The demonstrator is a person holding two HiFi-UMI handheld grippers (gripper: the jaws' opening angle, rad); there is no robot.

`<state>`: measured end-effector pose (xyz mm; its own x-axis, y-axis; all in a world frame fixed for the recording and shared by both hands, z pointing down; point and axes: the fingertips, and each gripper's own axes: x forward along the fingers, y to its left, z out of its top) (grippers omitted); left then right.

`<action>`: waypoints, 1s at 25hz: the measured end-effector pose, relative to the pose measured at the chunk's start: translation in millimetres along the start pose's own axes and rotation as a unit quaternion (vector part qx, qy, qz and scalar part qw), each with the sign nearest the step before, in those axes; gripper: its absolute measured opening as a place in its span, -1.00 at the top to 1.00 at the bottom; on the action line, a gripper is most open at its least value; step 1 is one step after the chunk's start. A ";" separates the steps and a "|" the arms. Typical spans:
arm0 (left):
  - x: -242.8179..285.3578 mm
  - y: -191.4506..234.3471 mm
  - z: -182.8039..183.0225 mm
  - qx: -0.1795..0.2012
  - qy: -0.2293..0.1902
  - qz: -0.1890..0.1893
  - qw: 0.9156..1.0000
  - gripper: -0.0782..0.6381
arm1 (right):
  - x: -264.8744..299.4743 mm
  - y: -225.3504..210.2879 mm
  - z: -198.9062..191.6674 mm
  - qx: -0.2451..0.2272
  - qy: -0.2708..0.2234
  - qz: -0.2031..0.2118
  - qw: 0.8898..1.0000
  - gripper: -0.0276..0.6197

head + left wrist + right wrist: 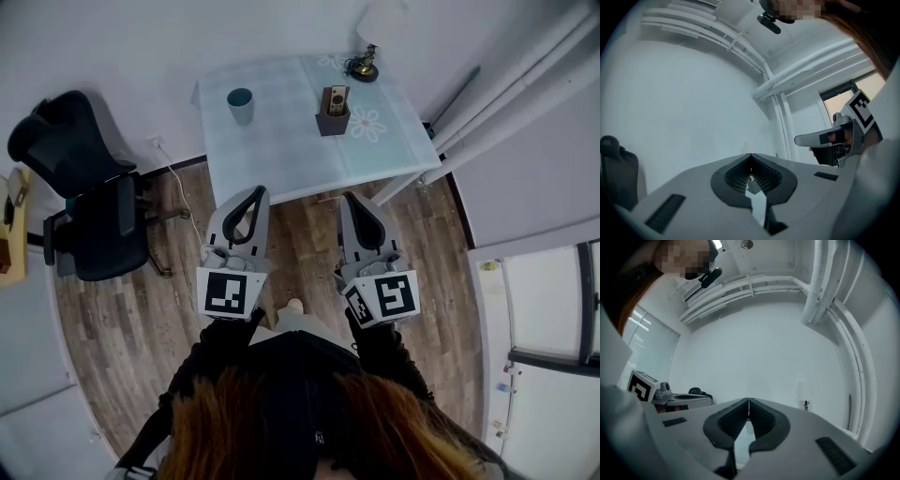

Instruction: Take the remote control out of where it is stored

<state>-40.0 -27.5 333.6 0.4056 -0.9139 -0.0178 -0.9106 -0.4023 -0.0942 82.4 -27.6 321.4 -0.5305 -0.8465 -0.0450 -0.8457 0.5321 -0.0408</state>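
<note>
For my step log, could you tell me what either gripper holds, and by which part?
Nothing: the left gripper and right gripper are shut, empty; the remote control stands in its holder.

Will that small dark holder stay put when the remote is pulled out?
Probably apt to tip or lift: the holder looks small and stands free on the table. The remote stands upright above its rim, so pulling straight up seems safest.

L claw (254,191), R claw (353,198): shut, level.
</note>
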 end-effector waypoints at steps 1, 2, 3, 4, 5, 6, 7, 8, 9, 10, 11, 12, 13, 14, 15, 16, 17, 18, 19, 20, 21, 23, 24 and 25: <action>2.4 0.3 1.1 0.001 -0.002 0.002 1.000 0.78 | 1.5 -2.3 0.6 0.000 -0.001 0.002 1.000 0.87; 4.9 0.1 2.0 0.002 -0.003 0.004 1.000 0.78 | 2.6 -5.2 1.0 0.000 -0.002 0.003 1.000 0.87; 7.8 -0.6 2.6 0.003 -0.005 0.006 1.000 0.78 | 3.4 -8.5 1.2 0.000 -0.002 0.004 1.000 0.87; 11.1 -1.8 2.9 0.003 -0.005 0.007 1.000 0.78 | 4.1 -12.3 1.3 0.000 -0.003 0.004 1.000 0.87; 14.7 -3.4 2.9 0.004 -0.006 0.007 1.000 0.78 | 4.8 -16.2 1.5 0.000 -0.003 0.004 1.000 0.87; 18.2 -5.2 3.0 0.007 -0.006 0.007 1.000 0.78 | 5.4 -20.0 1.6 0.000 -0.004 0.005 1.000 0.87; 21.6 -7.1 3.3 0.010 -0.007 0.008 1.000 0.78 | 5.9 -23.7 1.9 0.000 -0.005 0.006 1.000 0.87; 24.7 -9.2 3.9 0.015 -0.007 0.008 1.000 0.78 | 6.2 -27.1 2.1 0.000 -0.006 0.006 1.000 0.87; 27.5 -11.2 4.4 0.018 -0.008 0.009 1.000 0.78 | 6.4 -30.4 2.2 -0.001 -0.007 0.006 1.000 0.87; 29.8 -12.9 4.8 0.018 -0.009 0.009 1.000 0.78 | 6.4 -33.4 1.9 -0.002 -0.007 0.007 1.000 0.87; 31.3 -14.1 4.8 0.017 -0.009 0.009 1.000 0.78 | 6.2 -35.8 1.4 -0.002 -0.006 0.007 1.000 0.87; 32.2 -15.0 4.6 0.015 -0.009 0.010 1.000 0.78 | 5.8 -37.8 0.7 -0.001 -0.005 0.007 1.000 0.87; 32.9 -15.7 4.1 0.014 -0.008 0.011 1.000 0.78 | 5.4 -39.5 -0.1 -0.001 -0.004 0.007 1.000 0.87; 33.6 -16.2 3.3 0.012 -0.007 0.011 1.000 0.78 | 5.0 -41.0 -0.8 -0.001 -0.003 0.007 1.000 0.87; 34.6 -16.7 2.1 0.011 -0.006 0.012 1.000 0.78 | 4.6 -42.5 -1.6 -0.001 -0.003 0.007 1.000 0.87; 35.7 -17.1 0.8 0.009 -0.005 0.012 1.000 0.78 | 4.1 -44.1 -2.3 -0.001 -0.003 0.007 1.000 0.87; 36.9 -17.2 -0.3 0.007 -0.005 0.012 1.000 0.78 | 3.8 -45.5 -2.7 -0.001 -0.003 0.007 1.000 0.87; 38.1 -17.0 -0.9 0.006 -0.004 0.012 1.000 0.78 | 3.6 -46.7 -2.8 -0.001 -0.003 0.006 1.000 0.87; 39.1 -16.5 -0.7 0.005 -0.004 0.013 1.000 0.78 | 3.6 -47.6 -2.4 0.000 -0.003 0.006 1.000 0.87; 40.0 -15.7 -0.1 0.005 -0.004 0.013 1.000 0.78 | 3.8 -48.2 -1.7 0.000 -0.004 0.006 1.000 0.87; 40.9 -14.9 0.6 0.005 -0.003 0.013 1.000 0.78 | 4.1 -48.7 -1.2 0.001 -0.004 0.005 1.000 0.87; 43.2 -13.8 1.7 0.006 -0.003 0.014 1.000 0.78 | 4.9 -50.4 -1.7 0.002 -0.003 0.005 1.000 0.87; 44.2 -13.8 1.9 0.006 -0.003 0.014 1.000 0.78 | 5.3 -51.6 -2.7 0.004 -0.002 0.005 1.000 0.87; 45.2 -14.0 1.8 0.007 -0.002 0.014 1.000 0.78 | 5.5 -52.9 -3.7 0.006 -0.001 0.004 1.000 0.87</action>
<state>-8.7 -63.1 332.3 0.3813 -0.9241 -0.0251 -0.9201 -0.3767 -0.1072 124.1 -60.5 327.1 -0.5366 -0.8425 -0.0477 -0.8410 0.5386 -0.0518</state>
